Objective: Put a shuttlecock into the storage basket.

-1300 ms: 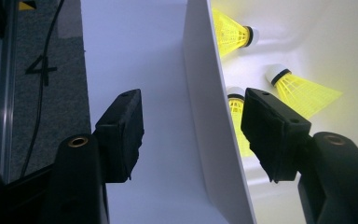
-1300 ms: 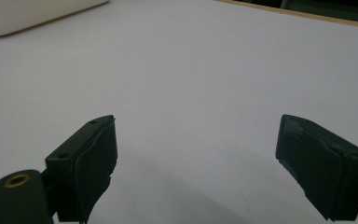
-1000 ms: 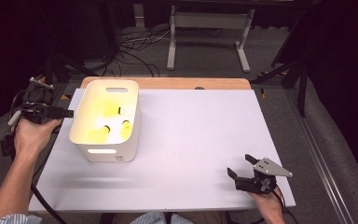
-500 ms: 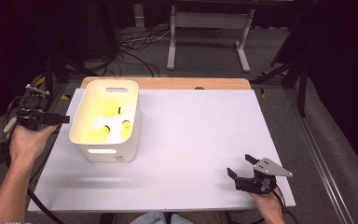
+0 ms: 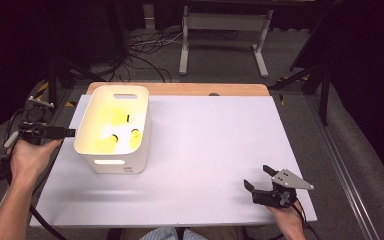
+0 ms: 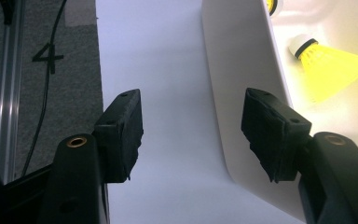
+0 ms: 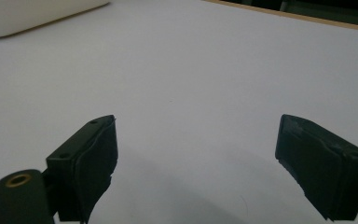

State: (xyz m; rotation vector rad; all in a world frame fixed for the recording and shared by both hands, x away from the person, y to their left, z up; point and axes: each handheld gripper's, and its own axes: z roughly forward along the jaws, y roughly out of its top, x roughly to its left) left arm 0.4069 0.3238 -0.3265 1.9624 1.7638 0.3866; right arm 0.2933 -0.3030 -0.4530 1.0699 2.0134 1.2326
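A white bin [image 5: 125, 162] stands at the left of the white table [image 5: 210, 140], with yellow shuttlecocks [image 5: 111, 142] lying inside it. A hand holds my left gripper [image 5: 70, 133] level just off the bin's left wall, jaws open and empty. In the left gripper view the gripper [image 6: 191, 126] looks past the bin's curved wall [image 6: 233, 93], which stands close by the right-hand jaw, and one shuttlecock [image 6: 331, 65] shows inside. My right gripper [image 5: 257, 176] rests near the table's front right corner, open; in the right gripper view the gripper [image 7: 198, 149] has bare table between its jaws.
A wooden strip [image 5: 180, 89] edges the table's back. Beyond it, a metal stand [image 5: 225, 45] and cables [image 5: 145, 50] lie on the floor. A rail [image 5: 340, 165] runs along the right side. Carpet with a taped mark [image 6: 46, 53] lies left of the table.
My left gripper has drawn back a little to the left, away from the bin's wall. The right gripper has stayed where it was.
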